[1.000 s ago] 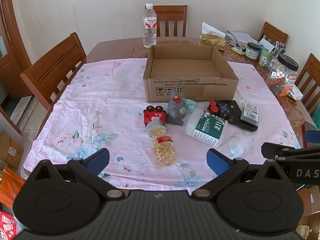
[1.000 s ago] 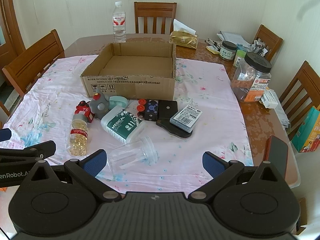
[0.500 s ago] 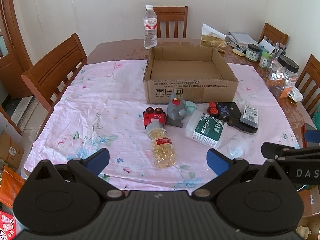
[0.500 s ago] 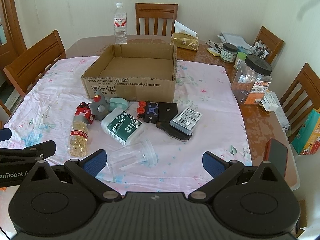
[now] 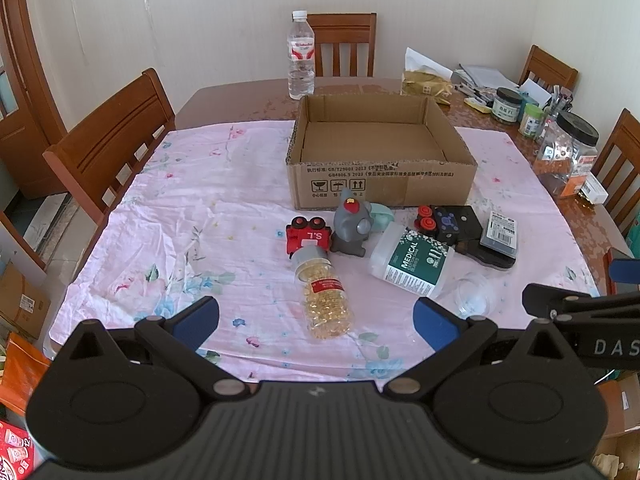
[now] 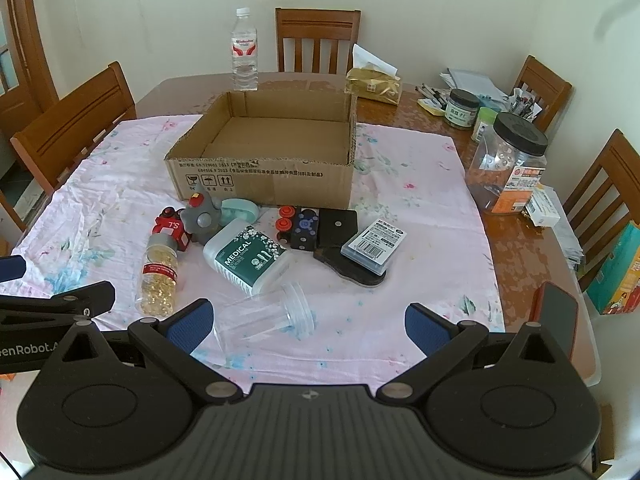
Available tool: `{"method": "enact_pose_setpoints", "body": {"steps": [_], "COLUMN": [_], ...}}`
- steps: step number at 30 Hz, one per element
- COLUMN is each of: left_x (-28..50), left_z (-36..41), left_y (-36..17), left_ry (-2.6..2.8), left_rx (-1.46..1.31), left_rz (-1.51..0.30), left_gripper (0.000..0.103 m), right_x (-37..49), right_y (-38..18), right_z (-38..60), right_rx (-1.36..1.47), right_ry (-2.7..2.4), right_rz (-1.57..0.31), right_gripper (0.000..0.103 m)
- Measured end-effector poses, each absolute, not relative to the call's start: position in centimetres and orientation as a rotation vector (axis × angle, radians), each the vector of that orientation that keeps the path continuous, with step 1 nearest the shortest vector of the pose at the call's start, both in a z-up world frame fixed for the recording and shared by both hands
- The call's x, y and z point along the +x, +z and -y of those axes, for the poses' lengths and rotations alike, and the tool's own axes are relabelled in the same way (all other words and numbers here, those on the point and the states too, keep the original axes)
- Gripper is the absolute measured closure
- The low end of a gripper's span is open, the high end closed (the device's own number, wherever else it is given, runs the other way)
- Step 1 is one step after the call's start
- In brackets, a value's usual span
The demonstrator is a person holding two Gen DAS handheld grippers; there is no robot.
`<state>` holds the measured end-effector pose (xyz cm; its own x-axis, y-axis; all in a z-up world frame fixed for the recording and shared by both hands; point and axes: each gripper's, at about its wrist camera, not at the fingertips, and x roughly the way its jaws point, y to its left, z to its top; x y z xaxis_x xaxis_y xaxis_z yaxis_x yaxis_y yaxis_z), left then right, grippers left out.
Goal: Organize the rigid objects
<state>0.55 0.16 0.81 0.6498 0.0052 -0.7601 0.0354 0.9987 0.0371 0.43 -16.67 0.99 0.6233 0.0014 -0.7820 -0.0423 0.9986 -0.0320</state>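
An open cardboard box (image 5: 380, 184) (image 6: 264, 184) stands mid-table with nothing in it. In front of it lie a red toy train (image 5: 309, 236), a grey toy figure (image 5: 352, 228), a pill bottle with yellow capsules (image 5: 325, 300) (image 6: 158, 276), a white and green "MEDICAL" jar (image 5: 412, 258) (image 6: 248, 256), a clear plastic cup (image 6: 268, 316), a black toy block with red knobs (image 6: 300, 228) and a small barcoded case (image 6: 374, 245). My left gripper (image 5: 316, 322) and right gripper (image 6: 306, 322) are both open and empty, held above the table's near edge.
A water bottle (image 5: 301, 60) stands behind the box. Jars, a big black-lidded container (image 6: 508, 164), a tissue pack (image 6: 374, 84) and papers crowd the right side. Wooden chairs surround the table. A phone (image 6: 554, 320) lies at the right edge.
Both grippers have drifted slightly back or up; the table items sit a little lower in view. Nothing on the table has moved.
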Motion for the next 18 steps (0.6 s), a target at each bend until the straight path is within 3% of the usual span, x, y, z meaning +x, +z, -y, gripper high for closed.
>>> {"method": "enact_pose_setpoints", "body": {"steps": [18], "left_x": [0.71], "left_z": [0.28], "left_y": [0.79], "left_ry": [-0.039], "left_rx": [0.029], "left_rz": [-0.854], "left_gripper": [0.001], "right_x": [0.24], "right_y": [1.27], "right_z": [17.14], "right_rx": [-0.037], "right_ry": [0.065], "right_rz": [-0.876], "right_gripper": [0.0]}}
